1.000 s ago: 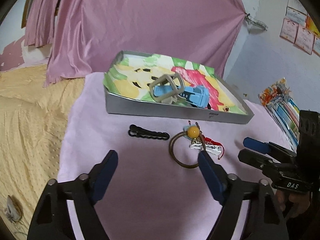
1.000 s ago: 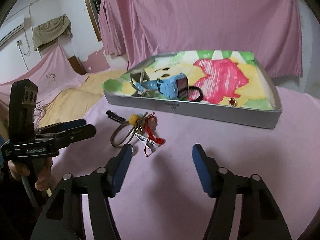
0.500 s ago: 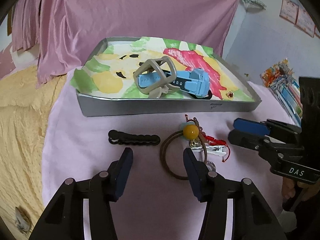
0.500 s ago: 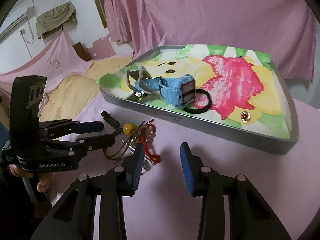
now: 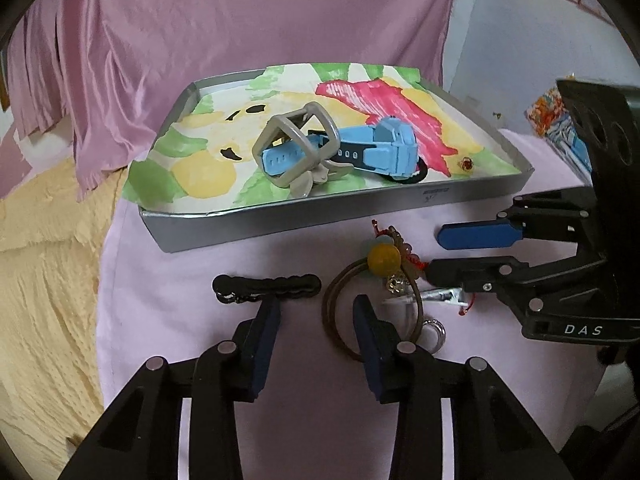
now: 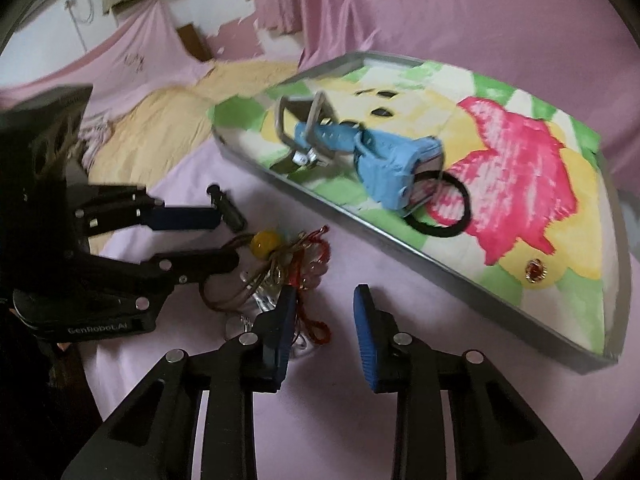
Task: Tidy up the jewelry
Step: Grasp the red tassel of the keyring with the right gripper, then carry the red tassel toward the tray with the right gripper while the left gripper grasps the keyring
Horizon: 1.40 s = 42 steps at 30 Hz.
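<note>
I see a tangle of jewelry [image 5: 394,276]: brown cord loop, yellow bead, red string, silver bits, lying on the pink tabletop [image 5: 168,320] just in front of the silver tray [image 5: 280,220]. My left hand-held gripper [image 5: 316,312] is narrowing, nothing between its jaws; the right hand-held gripper [image 6: 326,304] is closing beside the tangle, empty. Bare cloth lies nearer me.

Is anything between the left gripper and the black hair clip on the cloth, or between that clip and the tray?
Nothing visible blocks either. The black hair clip lies just beyond the closing left gripper, bare cloth between. From the clip to the tray only its low front wall must be cleared. The brown hair tie lies beside.
</note>
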Available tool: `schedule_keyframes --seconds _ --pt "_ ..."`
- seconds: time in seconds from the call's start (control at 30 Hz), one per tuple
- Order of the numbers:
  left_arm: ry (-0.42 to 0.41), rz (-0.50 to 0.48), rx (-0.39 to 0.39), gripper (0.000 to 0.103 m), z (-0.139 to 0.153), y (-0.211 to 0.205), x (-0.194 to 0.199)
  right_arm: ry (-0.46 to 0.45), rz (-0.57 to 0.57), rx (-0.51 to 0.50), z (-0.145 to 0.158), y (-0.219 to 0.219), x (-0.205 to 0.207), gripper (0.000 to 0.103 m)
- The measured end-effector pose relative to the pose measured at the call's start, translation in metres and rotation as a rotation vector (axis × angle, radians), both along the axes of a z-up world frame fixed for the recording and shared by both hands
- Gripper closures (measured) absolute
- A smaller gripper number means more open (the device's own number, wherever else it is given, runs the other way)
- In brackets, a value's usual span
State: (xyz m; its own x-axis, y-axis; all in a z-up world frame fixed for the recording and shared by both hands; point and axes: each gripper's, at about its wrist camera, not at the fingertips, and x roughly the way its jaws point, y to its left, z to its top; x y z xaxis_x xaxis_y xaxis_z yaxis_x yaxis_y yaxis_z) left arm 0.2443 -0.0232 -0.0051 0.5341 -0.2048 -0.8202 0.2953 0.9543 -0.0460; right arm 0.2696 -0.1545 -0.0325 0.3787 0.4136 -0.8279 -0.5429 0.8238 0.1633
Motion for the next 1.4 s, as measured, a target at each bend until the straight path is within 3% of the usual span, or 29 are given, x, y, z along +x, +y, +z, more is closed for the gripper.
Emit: schedule_keyframes --seconds 0.2,0.27,0.47,0.53,0.83,1.17,1.4 --pt "-0.004 -0.014 0.043 0.074 0.0 -0.005 0.0 -0.015 0.039 -0.046 0.002 0.008 0.003 0.081" --pt "-0.002 -0.04 0.031 0.086 0.0 -0.007 -0.001 -0.025 0.053 -0.058 0.002 0.011 0.001 0.082" --pt "-0.002 -0.073 0.035 0.098 0.001 -0.015 -0.004 -0.044 0.063 -0.074 0.004 0.011 -0.005 0.097" --pt "-0.005 -0.071 0.031 0.1 0.001 -0.015 -0.005 -0.044 0.052 -0.056 0.004 0.006 -0.009 0.097" --pt "-0.09 -0.045 -0.01 0.1 0.009 -0.013 -0.022 -0.124 -0.02 -0.003 0.003 -0.006 -0.037 0.097" --pt "-0.2 -0.042 0.032 0.1 0.026 -0.017 -0.041 -0.14 -0.104 0.031 0.002 -0.029 -0.043 0.097" --pt "-0.284 -0.034 -0.038 0.1 0.043 -0.012 -0.046 -0.175 -0.174 0.114 0.006 -0.044 -0.044 0.097"
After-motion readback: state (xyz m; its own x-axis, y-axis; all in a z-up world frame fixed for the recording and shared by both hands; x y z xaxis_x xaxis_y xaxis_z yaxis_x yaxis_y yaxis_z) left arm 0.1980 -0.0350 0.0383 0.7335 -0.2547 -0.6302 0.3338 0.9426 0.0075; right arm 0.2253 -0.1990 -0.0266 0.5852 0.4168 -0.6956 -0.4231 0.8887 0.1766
